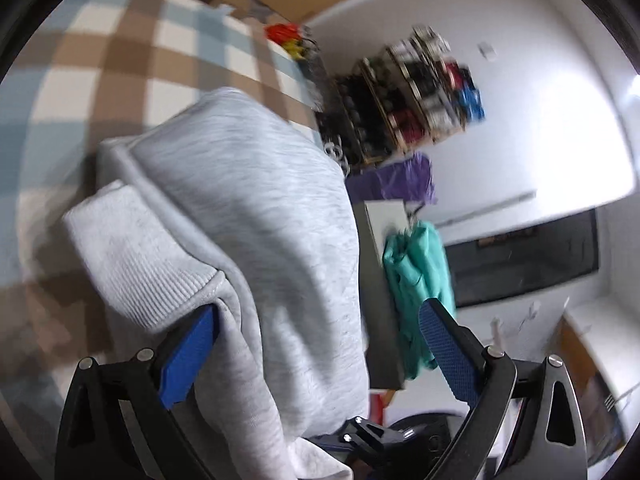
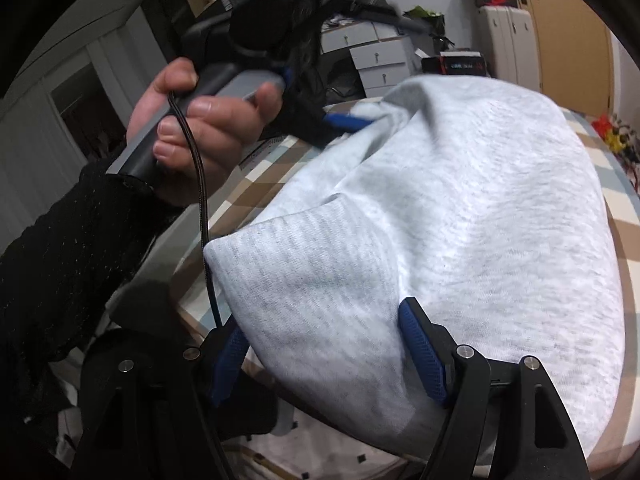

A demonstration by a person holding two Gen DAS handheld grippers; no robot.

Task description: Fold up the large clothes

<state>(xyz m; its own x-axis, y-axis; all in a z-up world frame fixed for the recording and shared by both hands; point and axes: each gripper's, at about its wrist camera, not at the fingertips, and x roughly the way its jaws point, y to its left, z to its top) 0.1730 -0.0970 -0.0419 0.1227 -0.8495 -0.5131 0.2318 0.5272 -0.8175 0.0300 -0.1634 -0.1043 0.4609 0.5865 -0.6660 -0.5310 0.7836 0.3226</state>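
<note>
left hand-held gripper and right hand-held gripper: fingers apart, grey sweatshirt bunched between them, lifted ahead over the checked surface, probably for folding.

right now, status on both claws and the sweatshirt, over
Left claw wide open, gray sweatshirt draped between its fingers. Right claw open around the ribbed hem. Sweatshirt bunched on the plaid cover, not yet folded flat. Nothing blocking.
</note>
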